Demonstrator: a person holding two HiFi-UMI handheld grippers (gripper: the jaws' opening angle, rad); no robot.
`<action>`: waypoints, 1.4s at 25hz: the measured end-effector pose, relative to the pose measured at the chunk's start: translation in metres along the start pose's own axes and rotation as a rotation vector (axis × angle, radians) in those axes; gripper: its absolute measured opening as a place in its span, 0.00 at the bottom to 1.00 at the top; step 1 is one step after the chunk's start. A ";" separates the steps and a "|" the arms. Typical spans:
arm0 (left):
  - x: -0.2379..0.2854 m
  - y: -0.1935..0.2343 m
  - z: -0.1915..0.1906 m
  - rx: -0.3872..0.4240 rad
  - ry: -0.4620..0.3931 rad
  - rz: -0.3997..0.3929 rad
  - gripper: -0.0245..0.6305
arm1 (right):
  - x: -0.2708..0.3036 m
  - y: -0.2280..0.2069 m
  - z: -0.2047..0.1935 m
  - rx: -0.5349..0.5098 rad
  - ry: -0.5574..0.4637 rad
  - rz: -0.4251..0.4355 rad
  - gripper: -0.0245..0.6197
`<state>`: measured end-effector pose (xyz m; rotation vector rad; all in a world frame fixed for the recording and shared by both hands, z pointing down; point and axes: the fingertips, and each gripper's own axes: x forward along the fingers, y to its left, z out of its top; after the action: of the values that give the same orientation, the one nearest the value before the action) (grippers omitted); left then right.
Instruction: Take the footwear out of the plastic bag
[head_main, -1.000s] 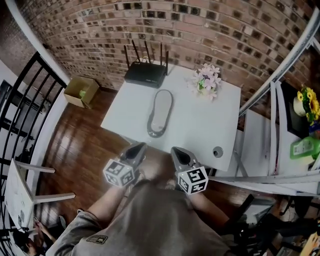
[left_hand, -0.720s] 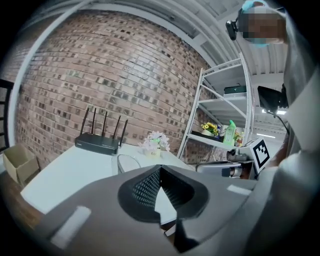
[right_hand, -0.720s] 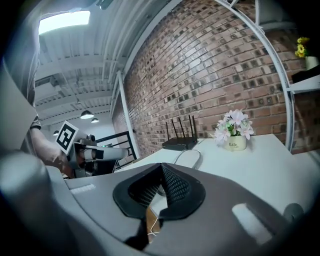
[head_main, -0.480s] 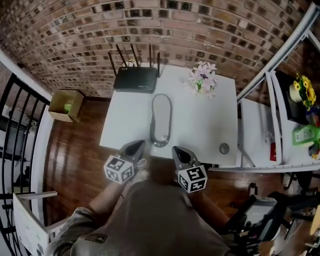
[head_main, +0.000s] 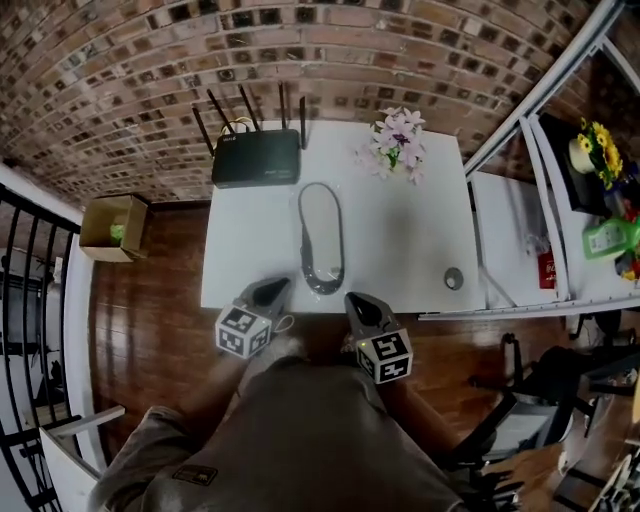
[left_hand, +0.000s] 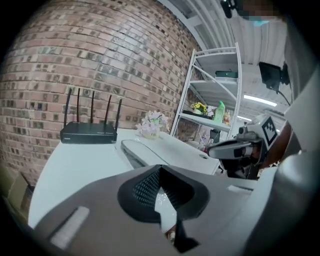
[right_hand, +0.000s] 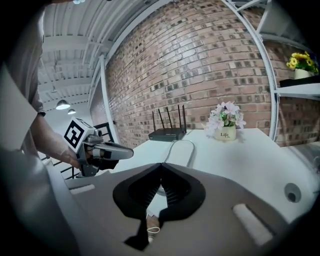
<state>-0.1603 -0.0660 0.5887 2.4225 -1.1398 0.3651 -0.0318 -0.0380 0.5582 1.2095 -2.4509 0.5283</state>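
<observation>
White tabletop (head_main: 400, 230) set against a brick wall (head_main: 150, 60), seen from the person's side.

Centre: the footwear (head_main: 322, 262), one flat, long, grey piece with a darker rim. It lies sealed inside a clear plastic bag (head_main: 322, 205), lengthwise from the near edge toward the wall. Its near end lies just short of the tabletop's near edge, and nothing touches it.

Near edge, left: the left tongs (head_main: 272, 288), jaws closed on each other with nothing between them. The tip sits at the tabletop's edge, just left of the footwear's near end and apart from it.

Near edge, right: the right tongs (head_main: 356, 301), jaws likewise pressed together and empty. They are held just off the edge, a little right of the footwear's near end. The two tongs flank that end and point toward the wall, tilted slightly downward.

Far left of the tabletop: a black router (head_main: 255, 157) with four upright antennas.

Far right: a small pot of pale pink flowers (head_main: 393, 140).

Near right corner: a small round grey object (head_main: 454, 278), too small to identify.

Surroundings: a wooden floor (head_main: 150, 330) with an open cardboard box (head_main: 112, 227) by the wall. To the right stands a white shelf rack (head_main: 510, 230) carrying yellow flowers (head_main: 592, 150) and a green bottle (head_main: 605, 238).
</observation>
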 end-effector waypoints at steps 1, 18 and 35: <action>0.004 0.001 -0.003 0.026 0.018 -0.003 0.04 | 0.000 -0.001 -0.001 -0.001 0.008 0.001 0.06; 0.041 -0.005 -0.068 1.125 0.468 -0.296 0.22 | -0.007 -0.029 -0.001 0.037 0.012 -0.038 0.06; 0.066 -0.048 -0.091 1.271 0.490 -0.445 0.04 | -0.014 -0.051 -0.010 0.057 0.023 -0.083 0.06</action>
<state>-0.0864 -0.0384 0.6819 3.1061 -0.0230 1.8147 0.0186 -0.0525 0.5689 1.3142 -2.3691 0.5884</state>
